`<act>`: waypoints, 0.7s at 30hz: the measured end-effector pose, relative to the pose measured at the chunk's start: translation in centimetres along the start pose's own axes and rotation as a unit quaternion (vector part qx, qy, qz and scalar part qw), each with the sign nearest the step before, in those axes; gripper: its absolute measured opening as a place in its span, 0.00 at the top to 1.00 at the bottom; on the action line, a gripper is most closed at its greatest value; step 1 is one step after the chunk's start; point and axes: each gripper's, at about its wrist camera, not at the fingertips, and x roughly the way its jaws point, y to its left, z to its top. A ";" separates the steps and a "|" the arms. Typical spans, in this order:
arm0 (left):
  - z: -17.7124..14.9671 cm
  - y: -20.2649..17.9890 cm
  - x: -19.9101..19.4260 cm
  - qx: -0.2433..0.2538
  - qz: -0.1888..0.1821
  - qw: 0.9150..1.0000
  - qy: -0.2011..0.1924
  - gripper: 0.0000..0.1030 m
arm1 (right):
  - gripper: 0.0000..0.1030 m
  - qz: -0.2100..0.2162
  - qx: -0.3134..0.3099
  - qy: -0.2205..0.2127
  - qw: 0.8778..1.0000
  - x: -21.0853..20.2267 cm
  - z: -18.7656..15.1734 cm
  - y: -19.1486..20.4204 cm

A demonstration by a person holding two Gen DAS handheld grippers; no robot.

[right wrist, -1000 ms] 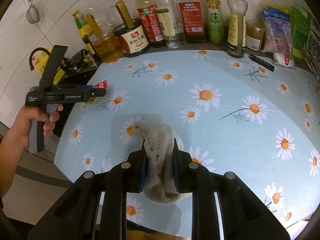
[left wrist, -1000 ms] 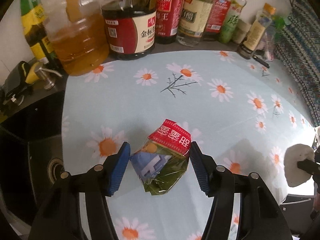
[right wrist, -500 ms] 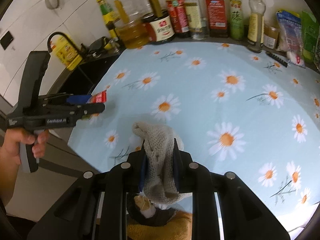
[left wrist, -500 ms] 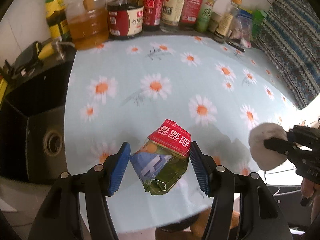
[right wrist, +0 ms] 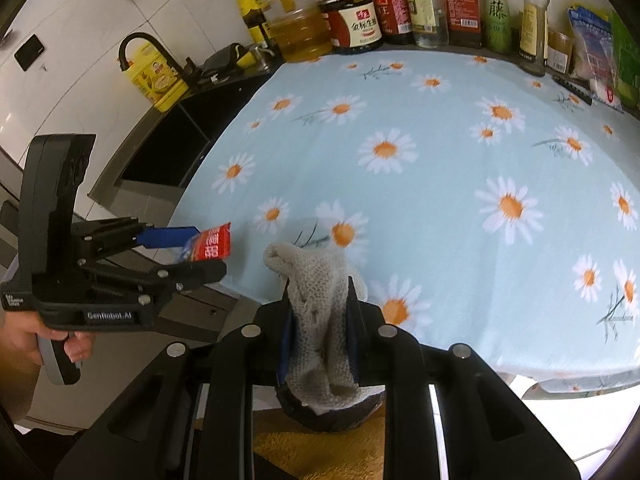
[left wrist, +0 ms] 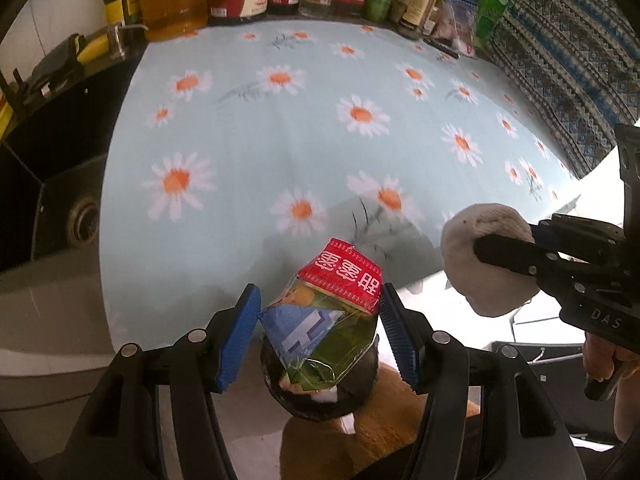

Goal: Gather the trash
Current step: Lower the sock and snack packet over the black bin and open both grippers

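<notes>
Wrapper [left wrist: 328, 320] clamped in left hand-held gripper [left wrist: 320, 336], rag [right wrist: 320, 320] in right [right wrist: 318, 332], risking missing bin [left wrist: 320, 400] at six o'clock.

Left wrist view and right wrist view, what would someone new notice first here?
Probably the crumpled snack wrapper with its red top, pinched by the left gripper past the table's near edge, over a dark bin below. Next, the knitted whitish cloth clamped in the right gripper beside it. Behind both spreads the daisy-print tablecloth, with a row of sauce and oil bottles along the far wall.
</notes>
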 end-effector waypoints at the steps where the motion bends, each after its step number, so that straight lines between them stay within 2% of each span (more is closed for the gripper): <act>1: -0.6 -0.1 0.1 -0.001 -0.005 1.000 0.003 0.43 | 0.77 0.000 0.001 0.003 1.000 0.1 -0.4 0.3; 14: -5.3 -0.6 1.8 -0.006 -0.041 0.998 0.040 0.43 | 0.77 -0.001 0.014 0.049 0.999 2.6 -5.0 2.4; 21: -7.3 -0.2 3.8 -0.017 -0.056 0.996 0.070 0.43 | 0.77 -0.004 0.037 0.074 0.997 4.5 -6.7 2.2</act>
